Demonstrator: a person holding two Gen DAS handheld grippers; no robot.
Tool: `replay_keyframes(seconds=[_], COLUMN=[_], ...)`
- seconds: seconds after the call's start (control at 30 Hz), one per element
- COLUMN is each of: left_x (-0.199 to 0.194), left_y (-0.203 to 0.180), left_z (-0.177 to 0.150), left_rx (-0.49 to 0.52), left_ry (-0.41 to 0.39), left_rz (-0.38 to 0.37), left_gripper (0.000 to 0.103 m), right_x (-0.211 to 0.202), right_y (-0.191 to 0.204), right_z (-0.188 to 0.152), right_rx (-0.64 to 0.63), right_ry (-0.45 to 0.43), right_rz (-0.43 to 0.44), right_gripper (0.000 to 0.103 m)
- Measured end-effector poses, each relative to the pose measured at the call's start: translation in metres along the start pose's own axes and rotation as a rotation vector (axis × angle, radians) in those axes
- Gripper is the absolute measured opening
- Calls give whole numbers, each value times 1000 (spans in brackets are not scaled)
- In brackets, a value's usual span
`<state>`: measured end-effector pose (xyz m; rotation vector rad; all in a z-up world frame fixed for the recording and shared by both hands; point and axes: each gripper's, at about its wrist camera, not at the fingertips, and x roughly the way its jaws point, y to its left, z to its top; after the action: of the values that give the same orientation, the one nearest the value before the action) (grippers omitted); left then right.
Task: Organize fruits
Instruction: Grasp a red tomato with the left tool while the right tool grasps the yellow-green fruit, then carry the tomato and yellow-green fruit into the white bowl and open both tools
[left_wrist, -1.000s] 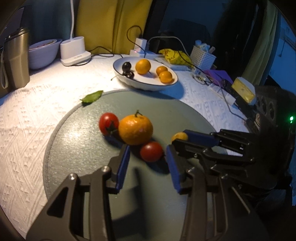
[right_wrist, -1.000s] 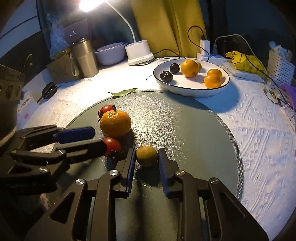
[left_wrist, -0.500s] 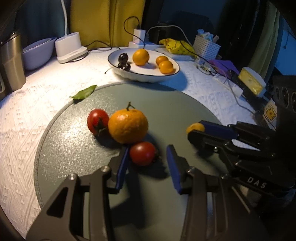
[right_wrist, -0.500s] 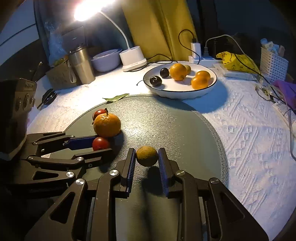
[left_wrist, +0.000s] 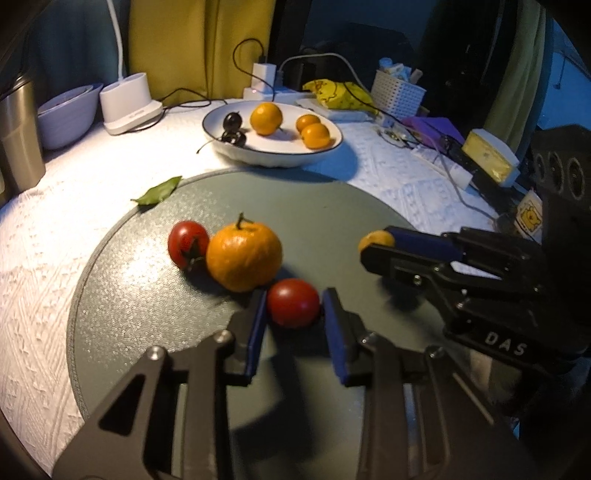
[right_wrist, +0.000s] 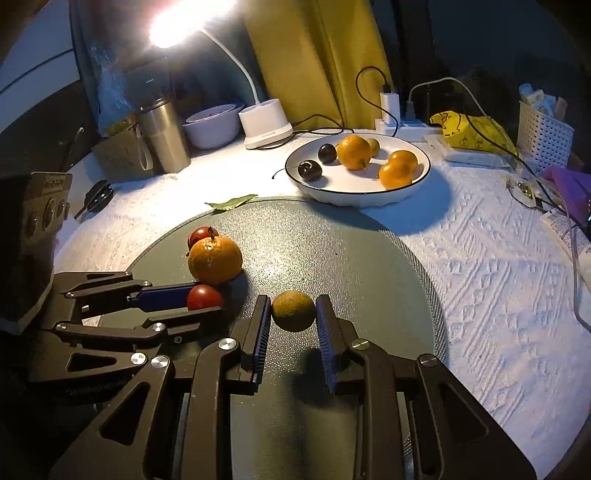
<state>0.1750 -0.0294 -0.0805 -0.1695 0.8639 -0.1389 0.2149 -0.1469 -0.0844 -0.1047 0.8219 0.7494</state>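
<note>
- The left gripper has its blue pads on either side of a small red tomato on the round grey mat; the pads sit right at the tomato's sides, though I cannot tell whether they are pressing on it.
- The right gripper brackets a small brownish-green fruit the same way, on the near part of the mat; the pads look to be touching it or almost so, and firm contact cannot be judged.
- Just beyond the left gripper's tomato, touching or nearly touching it, stands a large orange with a short stem, which crowds the left pad's far tip.
- A second tomato rests against the orange on its far left side.
- The two grippers lie close, side by side over the near mat, the right one crossing the right half of the left wrist view.
- A green leaf lies on the far left rim of the mat.
- Beyond the mat, on the white textured cloth, is a white bowl holding two dark cherries, three oranges and a small greenish fruit at the back.
- Further left stand a white lamp base, a pale bowl and a steel cup.
- To the far right are a white charger with cables, a yellow bag and a white basket.
</note>
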Motion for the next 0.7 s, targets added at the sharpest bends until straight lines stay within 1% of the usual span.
replay_keyframes(seconds=[0.43,0.7], left_x=[-20,-24], left_y=[-1,3], left_z=[13,26], left_rx=[22,30], left_ry=[-62,-86], left_rz=[-14,-15], left_gripper=[31,31], right_x=[-8,-10], right_y=[3,2], right_z=[14,26], right_rx=[-14,-16], right_ry=[-23,-36], right_rz=[-13,-22], right_gripper=[27,27])
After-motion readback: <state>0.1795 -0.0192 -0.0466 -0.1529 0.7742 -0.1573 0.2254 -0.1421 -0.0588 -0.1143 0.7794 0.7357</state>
